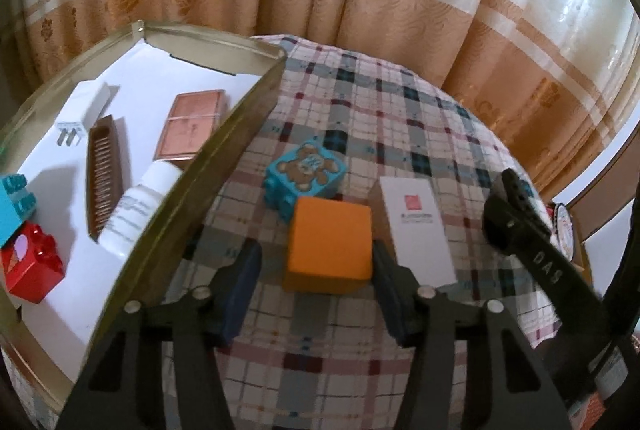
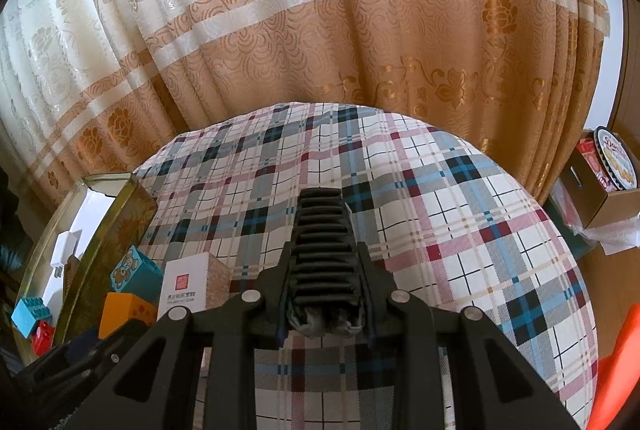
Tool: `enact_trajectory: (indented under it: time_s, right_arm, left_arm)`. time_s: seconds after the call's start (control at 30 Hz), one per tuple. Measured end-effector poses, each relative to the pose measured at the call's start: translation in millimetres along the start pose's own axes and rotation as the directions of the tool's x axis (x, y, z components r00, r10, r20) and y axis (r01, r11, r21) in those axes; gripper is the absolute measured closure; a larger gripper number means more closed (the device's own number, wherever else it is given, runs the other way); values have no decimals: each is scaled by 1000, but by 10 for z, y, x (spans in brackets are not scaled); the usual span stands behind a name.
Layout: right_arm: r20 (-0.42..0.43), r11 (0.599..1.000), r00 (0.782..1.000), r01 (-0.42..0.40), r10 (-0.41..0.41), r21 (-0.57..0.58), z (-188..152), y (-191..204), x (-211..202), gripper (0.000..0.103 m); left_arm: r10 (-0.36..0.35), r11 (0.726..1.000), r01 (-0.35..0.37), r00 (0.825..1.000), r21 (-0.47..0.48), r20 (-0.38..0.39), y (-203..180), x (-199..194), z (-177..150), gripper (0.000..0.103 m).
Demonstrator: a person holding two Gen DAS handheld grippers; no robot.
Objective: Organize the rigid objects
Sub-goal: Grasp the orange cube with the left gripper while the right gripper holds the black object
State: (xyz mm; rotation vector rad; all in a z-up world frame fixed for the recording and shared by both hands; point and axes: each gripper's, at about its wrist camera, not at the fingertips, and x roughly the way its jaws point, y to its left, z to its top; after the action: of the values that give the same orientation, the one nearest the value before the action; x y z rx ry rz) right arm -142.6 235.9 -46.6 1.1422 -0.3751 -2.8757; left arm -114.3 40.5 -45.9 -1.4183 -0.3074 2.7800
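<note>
Left gripper jaws wide, straddling the orange cube on the plaid table; right pad at the cube's side, left pad apart from it. Teal bear block touches the cube's far side, white carton just beside it on the right. Gold-rimmed tray at left holds a wooden comb, copper case, white bottle, white plug, teal brick, red brick. Right gripper jaws clamped on a black ribbed object, above the table.
</note>
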Motion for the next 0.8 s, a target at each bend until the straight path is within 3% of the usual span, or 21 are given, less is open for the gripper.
enact_trajectory:
  time_s: [0.3, 0.37, 0.4, 0.43, 0.67, 0.8]
  right_arm:
    - [-10, 1000, 1000, -2, 2, 4, -3, -13, 9, 73]
    - [-12, 1000, 1000, -4, 4, 6, -4, -19, 12, 73]
    - [-13, 1000, 1000, -4, 4, 7, -1, -21, 16, 73]
    - [-14, 1000, 1000, -4, 4, 6, 0, -22, 18, 73]
    - [9, 1000, 1000, -10, 10, 9, 6, -26, 5, 73]
    - [83, 999, 996, -29, 30, -17, 17, 29, -123, 73]
  left_arm:
    - [68, 993, -67, 998, 95, -2, -132, 186, 21, 47]
    - [60, 993, -61, 998, 103, 9, -134, 192, 10, 49]
    - [50, 992, -53, 998, 111, 22, -130, 188, 0, 60]
    - [50, 991, -54, 998, 122, 34, -133, 183, -8, 64]
    - [-13, 988, 3, 998, 154, 66, -144, 119, -89, 64]
    - [-54, 986, 37, 993, 161, 107, -121, 2, -127, 64]
